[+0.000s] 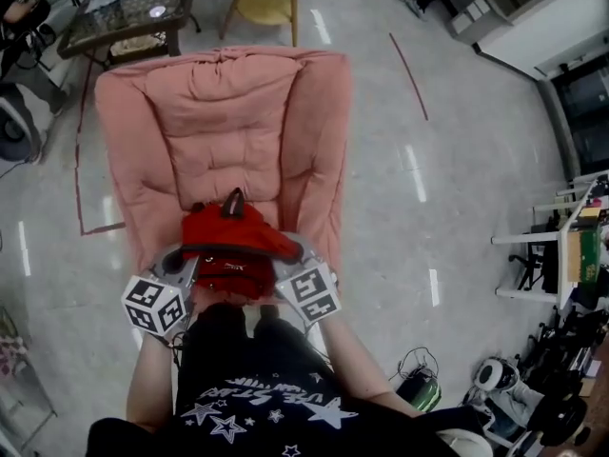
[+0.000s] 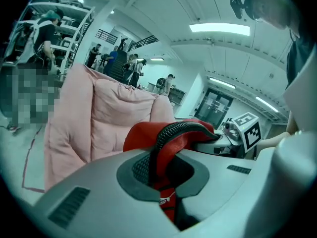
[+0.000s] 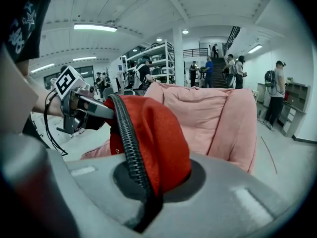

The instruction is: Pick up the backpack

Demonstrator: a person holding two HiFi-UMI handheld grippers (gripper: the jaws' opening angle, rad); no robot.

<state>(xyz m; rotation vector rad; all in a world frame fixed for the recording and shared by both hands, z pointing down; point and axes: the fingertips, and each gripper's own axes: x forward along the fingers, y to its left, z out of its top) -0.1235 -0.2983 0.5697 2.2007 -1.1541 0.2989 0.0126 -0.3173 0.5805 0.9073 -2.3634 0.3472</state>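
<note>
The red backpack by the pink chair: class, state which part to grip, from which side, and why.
Grip the backpack at its zip-edged sides, one gripper from each side, as the left gripper and right gripper do: soft fabric folds flat between shut jaws, and two holds likely keep it level. The top loop is another option.

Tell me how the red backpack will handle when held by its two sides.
Probably floppy: the red backpack bunches and folds where the left gripper and right gripper are shut on its sides. Likely light: it looks slack and crumpled, not stuffed. Its middle may sag between the grips, though the woven cloth seems unlikely to slip.
</note>
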